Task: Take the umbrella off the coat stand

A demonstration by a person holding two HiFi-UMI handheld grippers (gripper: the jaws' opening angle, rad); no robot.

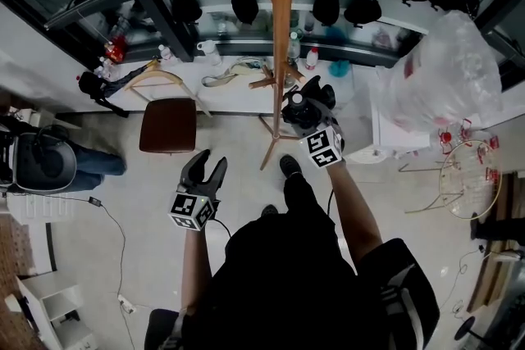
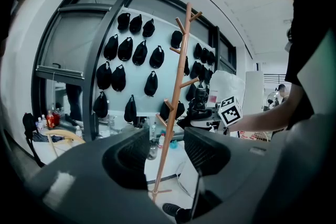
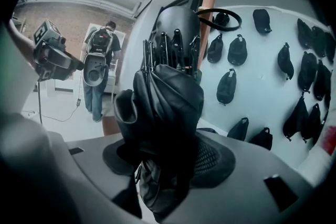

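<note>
Our right claw (image 3: 167, 157) grips the folded black umbrella (image 3: 168, 92), close beside the stand (image 1: 281, 37). Its strap (image 3: 232, 14) looks hooked by a peg, so we reckon lifting clear is left. Left claw (image 2: 165, 152) gapes, empty.

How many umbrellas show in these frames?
1: a folded black umbrella clamped in the right gripper, close to the coat stand. Clutter on the counter may hide others.

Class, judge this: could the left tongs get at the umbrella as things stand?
Probably yes. The left tongs are open and empty, and the umbrella, clamped in the right tongs, shows unblocked just right of the coat stand in the left gripper view.
</note>
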